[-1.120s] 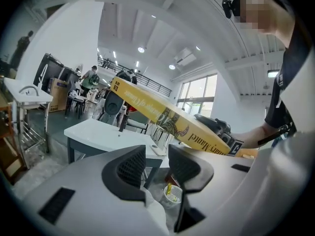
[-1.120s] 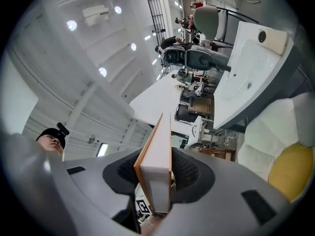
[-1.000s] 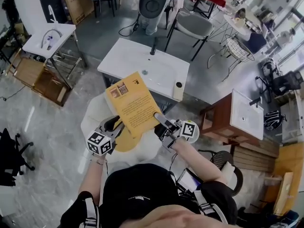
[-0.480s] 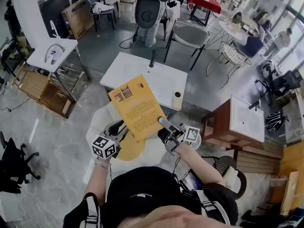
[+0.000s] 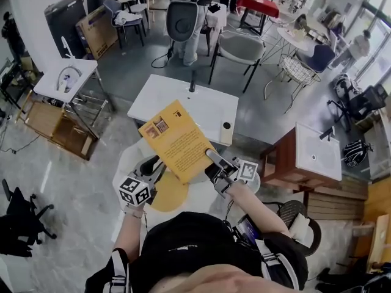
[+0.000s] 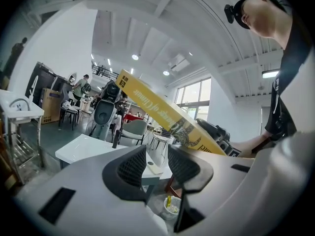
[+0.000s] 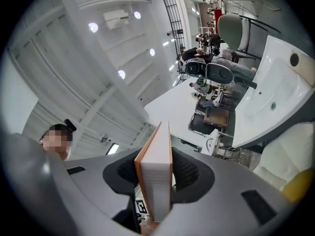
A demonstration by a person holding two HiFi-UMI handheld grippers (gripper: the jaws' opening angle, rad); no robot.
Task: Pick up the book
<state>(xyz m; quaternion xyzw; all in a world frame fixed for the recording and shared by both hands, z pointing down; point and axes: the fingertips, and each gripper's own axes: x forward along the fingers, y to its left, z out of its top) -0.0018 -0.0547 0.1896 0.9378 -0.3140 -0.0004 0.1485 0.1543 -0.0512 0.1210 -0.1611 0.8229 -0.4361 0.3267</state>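
Note:
The book [image 5: 177,140], with an orange-yellow cover, is held up in the air, tilted, above a small white table [image 5: 122,157]. My right gripper [image 5: 212,159] is shut on its lower right edge. In the right gripper view the book's white page block [image 7: 156,181] stands between the pads, pressed from both sides. My left gripper [image 5: 151,164] sits by the book's lower left corner. In the left gripper view, the left gripper [image 6: 156,156] is open, with nothing in the gap. There the book's spine [image 6: 162,113] runs above and to the right of it.
A yellow disc [image 5: 168,194] lies on the small table under the book. Beyond it stands a white basin counter [image 5: 183,99] with a black tap. A wooden vanity with a sink [image 5: 311,154] is at the right, a sink on a wire stand [image 5: 64,78] at the left, and chairs [image 5: 241,44] behind.
The book has risen a little in the right gripper's hold, and the left gripper has risen beside it. Both jaws look the same as before.

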